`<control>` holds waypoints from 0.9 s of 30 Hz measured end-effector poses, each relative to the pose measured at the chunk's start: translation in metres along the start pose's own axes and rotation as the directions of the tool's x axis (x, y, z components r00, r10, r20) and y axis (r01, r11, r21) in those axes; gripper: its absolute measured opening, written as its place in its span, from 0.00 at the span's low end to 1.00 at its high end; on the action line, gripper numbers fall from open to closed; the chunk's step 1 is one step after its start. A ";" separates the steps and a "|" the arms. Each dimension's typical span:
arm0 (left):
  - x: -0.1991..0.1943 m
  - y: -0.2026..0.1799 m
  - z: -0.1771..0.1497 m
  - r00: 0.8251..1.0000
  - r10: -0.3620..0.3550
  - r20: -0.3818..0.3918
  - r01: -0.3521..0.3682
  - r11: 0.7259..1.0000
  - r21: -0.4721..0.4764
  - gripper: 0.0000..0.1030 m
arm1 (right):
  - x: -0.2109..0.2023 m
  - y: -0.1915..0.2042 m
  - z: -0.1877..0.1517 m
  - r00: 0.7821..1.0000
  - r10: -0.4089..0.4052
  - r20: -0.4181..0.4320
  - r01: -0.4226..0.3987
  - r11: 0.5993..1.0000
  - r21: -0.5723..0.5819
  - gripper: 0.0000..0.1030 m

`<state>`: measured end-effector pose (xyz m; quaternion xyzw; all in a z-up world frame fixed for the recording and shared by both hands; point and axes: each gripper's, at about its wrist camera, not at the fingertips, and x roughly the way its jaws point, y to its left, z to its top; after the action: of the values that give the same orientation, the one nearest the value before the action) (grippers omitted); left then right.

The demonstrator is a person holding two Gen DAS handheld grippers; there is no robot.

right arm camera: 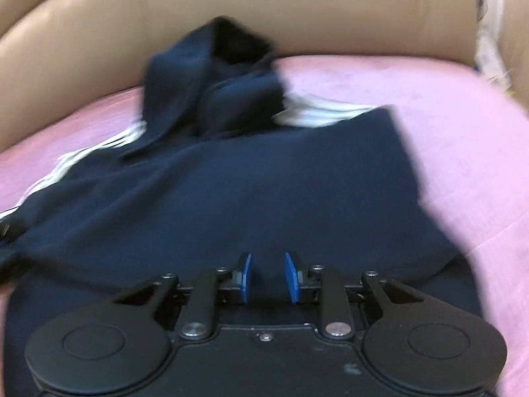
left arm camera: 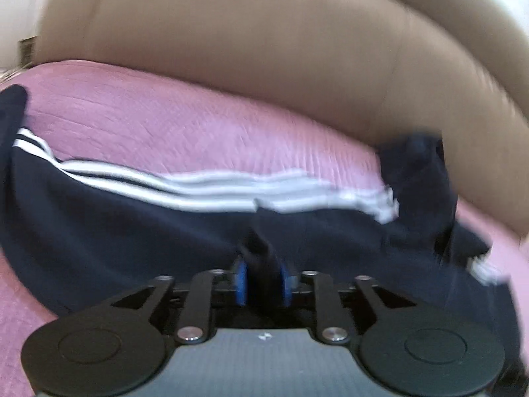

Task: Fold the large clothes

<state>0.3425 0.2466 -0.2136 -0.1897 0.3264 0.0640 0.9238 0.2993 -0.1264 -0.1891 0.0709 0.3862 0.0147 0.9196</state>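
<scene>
A navy hooded top with white sleeve stripes (left arm camera: pixel 205 192) lies spread on a pink cover. In the left wrist view my left gripper (left arm camera: pixel 263 281) is shut on a raised fold of the navy cloth between its blue pads. In the right wrist view the same navy top (right arm camera: pixel 248 182) fills the middle, its hood (right arm camera: pixel 224 76) bunched up at the back. My right gripper (right arm camera: pixel 267 278) is just over the cloth, its blue pads a little apart with navy cloth between them; the grip is unclear. Both views are blurred.
The pink cover (left arm camera: pixel 198 122) spreads over a tan leather sofa, whose backrest (left arm camera: pixel 264 33) rises behind the top. Pink cover (right arm camera: pixel 463 132) also lies to the right of the garment in the right wrist view. White patterned cloth (right arm camera: pixel 489 33) shows at the far right.
</scene>
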 end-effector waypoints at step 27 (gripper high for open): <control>0.060 0.233 0.126 0.789 0.615 0.014 -0.615 0.789 -0.011 0.08 | 0.007 0.040 -0.084 0.968 0.024 0.250 -0.001 0.996 -0.090 0.76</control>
<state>0.4056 0.5101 -0.2330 -0.0757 0.3625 0.3632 0.8549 0.2455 -0.0766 -0.2465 0.0335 0.2651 0.0286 0.9632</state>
